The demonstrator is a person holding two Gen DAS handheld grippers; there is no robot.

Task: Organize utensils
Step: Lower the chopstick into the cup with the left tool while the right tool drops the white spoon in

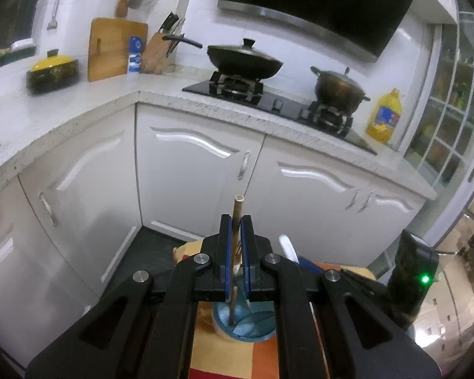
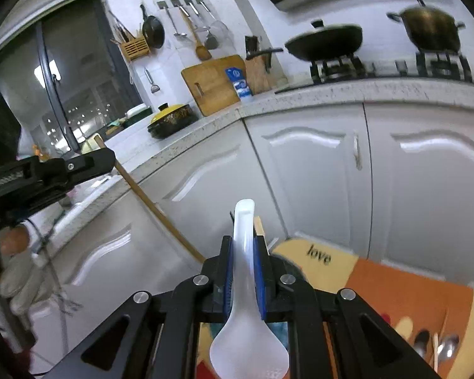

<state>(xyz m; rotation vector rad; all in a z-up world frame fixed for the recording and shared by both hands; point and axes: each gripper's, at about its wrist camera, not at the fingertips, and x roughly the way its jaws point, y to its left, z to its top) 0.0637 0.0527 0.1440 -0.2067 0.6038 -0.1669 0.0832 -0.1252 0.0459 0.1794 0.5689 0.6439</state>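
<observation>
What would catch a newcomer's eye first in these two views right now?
Probably the white plastic spoon clamped in the right tool, filling the centre foreground. Next, the bamboo chopstick pinched upright in the left tool above a blue cup. Behind, a black wok sits on the stove.

The cup (image 1: 245,325) sat mostly hidden behind the left gripper (image 1: 236,221). The rice paddle (image 2: 246,315) was cut off at the near edge. Far-right spoons (image 2: 439,347) were blurred.
</observation>
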